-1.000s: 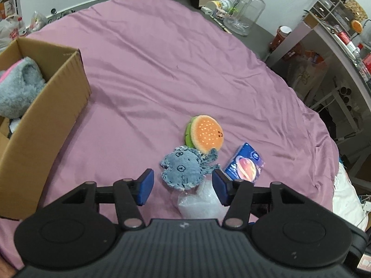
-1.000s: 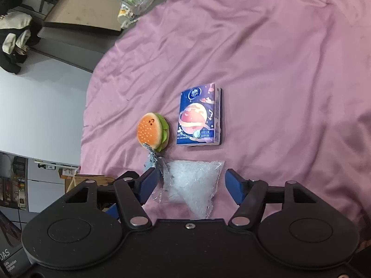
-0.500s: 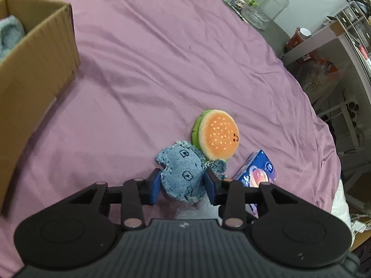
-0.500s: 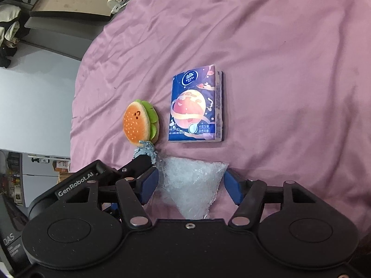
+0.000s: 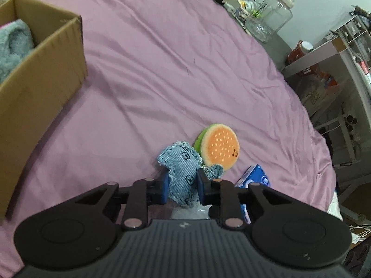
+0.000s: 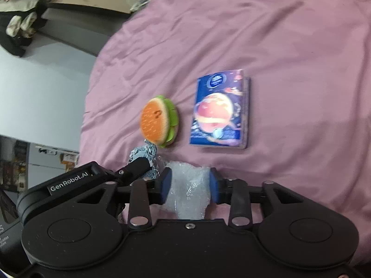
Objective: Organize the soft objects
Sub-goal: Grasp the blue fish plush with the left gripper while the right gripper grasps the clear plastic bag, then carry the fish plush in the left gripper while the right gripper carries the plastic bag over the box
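Denim plush point(image 5: 183, 176) between left fingers point(image 5: 165, 188), cardboard box point(image 5: 41, 74) well apart.

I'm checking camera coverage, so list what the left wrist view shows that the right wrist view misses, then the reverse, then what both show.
Only the left wrist view: the cardboard box with a grey plush inside, a glass jar, and shelves.

Only the right wrist view: the right gripper shut on the plastic bag, and the whole front of the tissue pack.

Both: the purple sheet, the burger plush, and the left gripper shut on the denim toy.
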`<state>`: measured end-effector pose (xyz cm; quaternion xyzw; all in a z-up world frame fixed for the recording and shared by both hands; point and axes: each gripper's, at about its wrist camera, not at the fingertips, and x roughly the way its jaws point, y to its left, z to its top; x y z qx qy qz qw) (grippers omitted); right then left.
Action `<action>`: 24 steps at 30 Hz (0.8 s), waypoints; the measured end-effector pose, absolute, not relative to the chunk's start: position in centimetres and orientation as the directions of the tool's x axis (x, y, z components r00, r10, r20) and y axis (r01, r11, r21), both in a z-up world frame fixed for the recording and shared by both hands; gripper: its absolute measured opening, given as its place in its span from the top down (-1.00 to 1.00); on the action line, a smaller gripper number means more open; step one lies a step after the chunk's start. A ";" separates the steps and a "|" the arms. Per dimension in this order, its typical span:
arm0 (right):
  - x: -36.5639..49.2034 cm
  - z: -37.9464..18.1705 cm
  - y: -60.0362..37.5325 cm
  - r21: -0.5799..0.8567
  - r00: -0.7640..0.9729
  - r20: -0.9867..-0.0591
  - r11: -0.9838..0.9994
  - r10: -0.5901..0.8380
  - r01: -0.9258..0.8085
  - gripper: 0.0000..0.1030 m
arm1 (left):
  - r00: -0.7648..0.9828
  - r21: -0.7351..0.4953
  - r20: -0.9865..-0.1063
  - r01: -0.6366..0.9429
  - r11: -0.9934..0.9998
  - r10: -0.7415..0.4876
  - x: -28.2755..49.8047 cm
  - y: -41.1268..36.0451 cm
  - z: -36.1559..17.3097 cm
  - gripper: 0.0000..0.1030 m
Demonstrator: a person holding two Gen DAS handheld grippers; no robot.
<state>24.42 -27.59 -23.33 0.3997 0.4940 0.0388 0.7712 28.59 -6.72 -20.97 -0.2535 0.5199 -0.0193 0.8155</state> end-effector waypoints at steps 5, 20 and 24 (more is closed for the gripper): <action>23.4 -22.0 -27.6 0.665 0.541 -0.710 0.682 0.451 0.304 0.47 | 0.485 -0.431 -0.827 -0.224 0.874 -0.284 27.6 -6.0 -19.1 0.56; 19.8 -18.2 -28.2 0.675 0.627 -0.663 0.688 0.409 0.266 0.47 | 0.574 -0.429 -0.774 -0.167 0.887 -0.267 23.9 -4.0 -13.0 0.56; 18.9 -16.9 -28.4 0.681 0.652 -0.644 0.689 0.401 0.248 0.48 | 0.588 -0.429 -0.763 -0.153 0.890 -0.267 22.9 -3.4 -11.8 0.56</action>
